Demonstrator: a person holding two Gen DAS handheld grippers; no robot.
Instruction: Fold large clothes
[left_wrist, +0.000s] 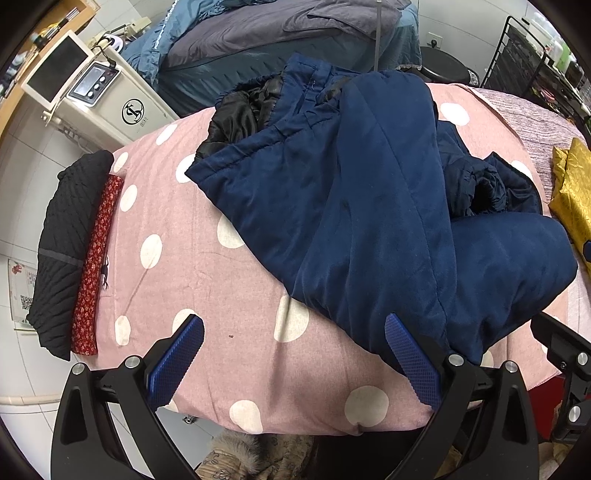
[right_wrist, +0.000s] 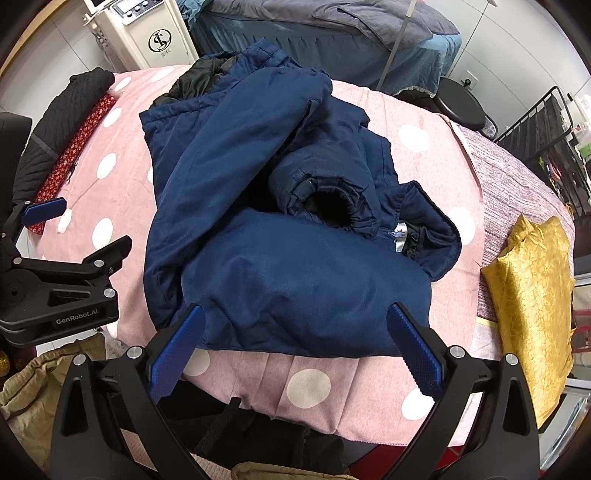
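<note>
Navy padded jacket (right_wrist: 280, 266): lies partly folded in a heap on the pink polka-dot cover (left_wrist: 207, 280), near the middle of the table, its near edge just ahead of both grippers
Left gripper (left_wrist: 293, 354): released, blue ridged fingers (left_wrist: 177, 363) spread wide, nothing between them; it hovers over the bare cover, with the right-hand finger at the jacket's lower left edge, contact not clear
Right gripper (right_wrist: 295, 347): also released, fingers (right_wrist: 415, 350) wide apart and empty, framing the jacket's near folded edge from just in front; whether they touch the cloth I cannot tell
Left gripper seen from the right wrist: its black body, marked GenRobot.AI, sits to the left of the jacket, apart from it
Jacket detail: one sleeve is folded across the top, its dark elastic cuff (right_wrist: 328, 206) open toward the right camera; a white label (right_wrist: 400, 236) shows beside the collar; black lining (left_wrist: 236, 114) shows at the far end
Left side of cover: a folded black knit garment (left_wrist: 61, 251) with a red floral cloth (left_wrist: 94, 269) just beside it, well apart from the jacket
Right side of cover: a folded gold crinkled fabric (right_wrist: 532, 295) on a mauve textured cloth (right_wrist: 517, 184)
Beyond the table: a white machine with a screen (left_wrist: 92, 92), a bed with blue-grey bedding (left_wrist: 266, 33), a black round stool (right_wrist: 460, 103), a black wire rack (left_wrist: 532, 59)
</note>
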